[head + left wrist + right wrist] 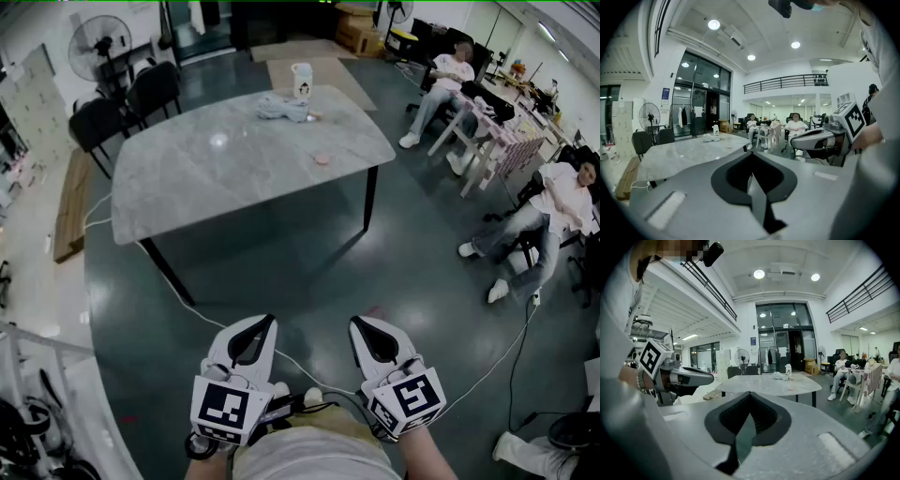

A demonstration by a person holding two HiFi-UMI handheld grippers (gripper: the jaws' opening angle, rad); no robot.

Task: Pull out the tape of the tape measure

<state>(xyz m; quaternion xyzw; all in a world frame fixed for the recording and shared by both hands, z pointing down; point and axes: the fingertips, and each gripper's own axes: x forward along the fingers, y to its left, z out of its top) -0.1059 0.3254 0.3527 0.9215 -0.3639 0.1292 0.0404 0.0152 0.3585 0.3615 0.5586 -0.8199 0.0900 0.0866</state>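
A small round pinkish thing (322,159), perhaps the tape measure, lies near the right edge of the grey marble table (206,164); from the right gripper view it is a tiny spot (791,388). Both grippers hang close to the person's body, well short of the table. My left gripper (261,325) is shut and holds nothing. My right gripper (364,325) is shut and holds nothing too. They sit side by side, pointing towards the table. The left gripper view looks over its closed jaws (751,158) at the table (689,152). The right gripper view does the same (750,395).
A white bottle (302,80) and a crumpled cloth (281,108) sit at the table's far edge. Black chairs (122,108) and a fan (98,42) stand at the back left. Seated people (548,211) are on the right. A white cable (187,302) runs across the dark floor.
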